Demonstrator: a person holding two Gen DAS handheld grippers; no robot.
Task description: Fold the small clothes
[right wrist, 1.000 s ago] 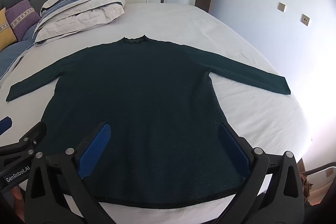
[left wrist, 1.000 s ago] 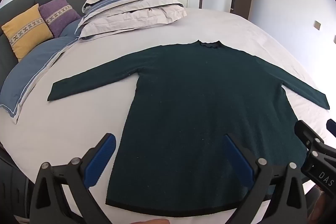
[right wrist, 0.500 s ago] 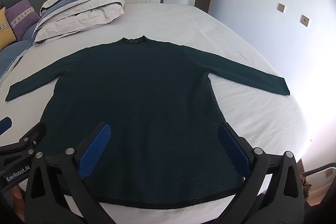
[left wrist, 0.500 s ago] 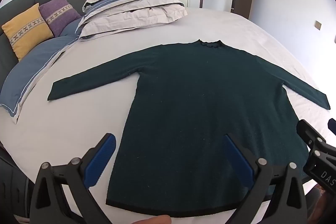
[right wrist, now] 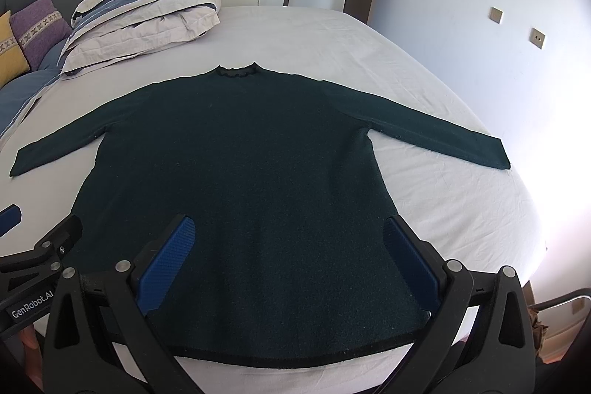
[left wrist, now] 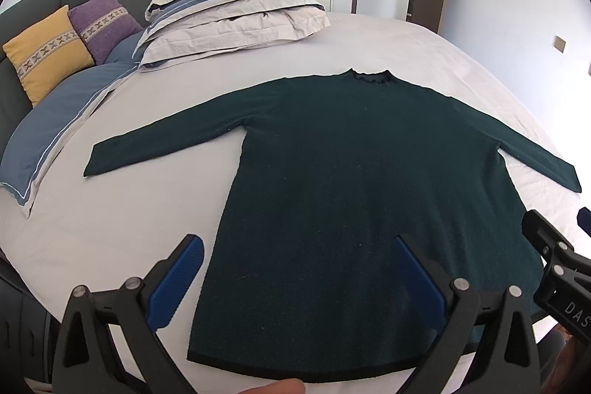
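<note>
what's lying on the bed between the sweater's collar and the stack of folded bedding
Nothing: between the sweater collar and the folded bedding there is only bare sheet, shown in both wrist views.

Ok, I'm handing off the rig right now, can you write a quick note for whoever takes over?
Left gripper: open, empty, hovering over the hem's left part.
Right gripper: open, empty, over the hem's right part.
Dark green long-sleeved sweater: flat on the white bed sheet, collar away from you, both sleeves spread out to the sides, hem nearest.
Folded duvet and cushions sit at the far left, apart from the sweater.
Done: garment laid out flat.
Left: every fold; probably the sleeves go in first, then the body gets folded.
</note>
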